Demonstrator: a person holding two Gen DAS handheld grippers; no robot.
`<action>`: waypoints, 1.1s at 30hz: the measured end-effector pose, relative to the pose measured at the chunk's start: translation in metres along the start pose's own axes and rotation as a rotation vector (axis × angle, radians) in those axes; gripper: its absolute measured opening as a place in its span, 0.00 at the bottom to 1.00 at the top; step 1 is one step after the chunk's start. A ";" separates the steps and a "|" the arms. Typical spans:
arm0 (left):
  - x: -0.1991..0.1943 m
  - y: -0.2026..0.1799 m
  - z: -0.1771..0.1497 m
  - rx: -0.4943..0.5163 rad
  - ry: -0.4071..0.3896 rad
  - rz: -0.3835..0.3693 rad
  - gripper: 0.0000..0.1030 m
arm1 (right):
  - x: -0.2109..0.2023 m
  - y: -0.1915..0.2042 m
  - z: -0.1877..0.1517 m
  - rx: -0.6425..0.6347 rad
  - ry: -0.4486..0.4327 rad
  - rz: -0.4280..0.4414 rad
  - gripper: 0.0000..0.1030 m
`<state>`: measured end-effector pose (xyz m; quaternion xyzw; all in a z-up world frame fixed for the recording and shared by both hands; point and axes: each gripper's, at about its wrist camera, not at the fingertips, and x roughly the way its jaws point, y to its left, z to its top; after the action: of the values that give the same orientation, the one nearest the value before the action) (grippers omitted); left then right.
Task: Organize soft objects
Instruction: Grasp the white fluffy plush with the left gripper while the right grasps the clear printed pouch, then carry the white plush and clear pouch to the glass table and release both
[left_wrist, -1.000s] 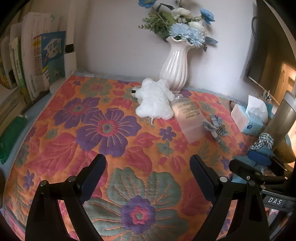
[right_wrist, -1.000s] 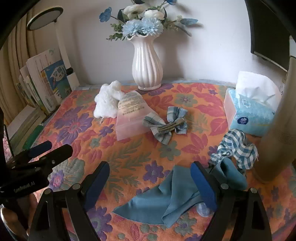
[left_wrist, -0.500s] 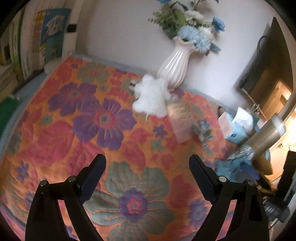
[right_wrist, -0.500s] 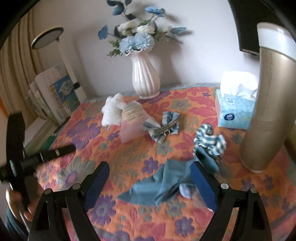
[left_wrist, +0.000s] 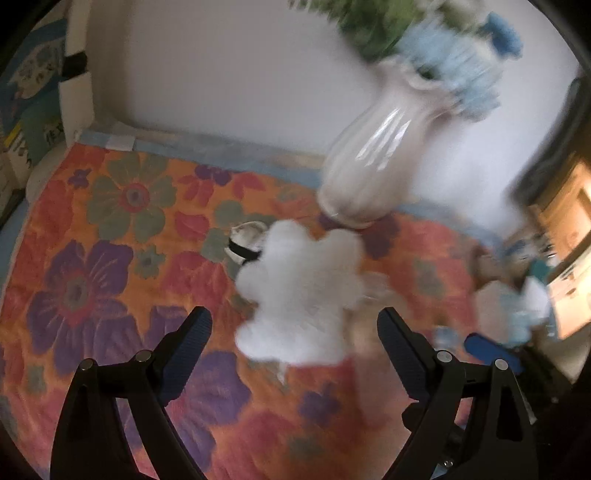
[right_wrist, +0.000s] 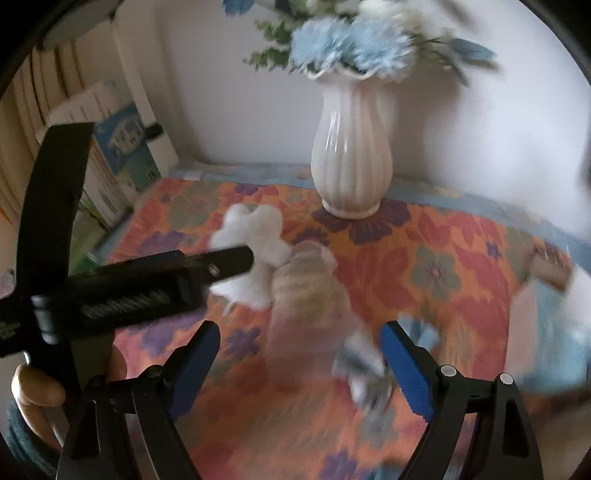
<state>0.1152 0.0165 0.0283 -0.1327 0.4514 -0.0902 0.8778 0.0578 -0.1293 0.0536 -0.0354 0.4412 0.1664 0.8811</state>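
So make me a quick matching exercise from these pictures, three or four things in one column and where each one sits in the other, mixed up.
Things:
1. white plush toy
2. vase
3. books
4. left gripper

Places:
A. against the back wall, holding flowers
B. beside the table, on the left in the right wrist view
C. open, just short of the toy
D. lying on the flowered cloth in front of the vase

Pairs: 1-D, 2-A, 3-B, 4-C

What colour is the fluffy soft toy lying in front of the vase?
White; the fluffy toy has a small black band at one end. It shows best in the left wrist view.
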 end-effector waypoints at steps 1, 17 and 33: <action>0.009 0.002 0.001 -0.004 0.011 -0.011 0.82 | 0.012 0.000 0.003 -0.015 0.016 0.005 0.85; -0.045 0.026 -0.014 -0.026 -0.219 -0.263 0.39 | 0.030 -0.033 0.002 0.105 -0.141 0.126 0.41; -0.127 0.025 -0.118 0.051 -0.151 -0.234 0.39 | -0.044 0.013 -0.065 0.180 -0.030 0.225 0.41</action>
<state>-0.0533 0.0578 0.0522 -0.1685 0.3629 -0.1931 0.8959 -0.0205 -0.1424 0.0494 0.0961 0.4425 0.2243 0.8629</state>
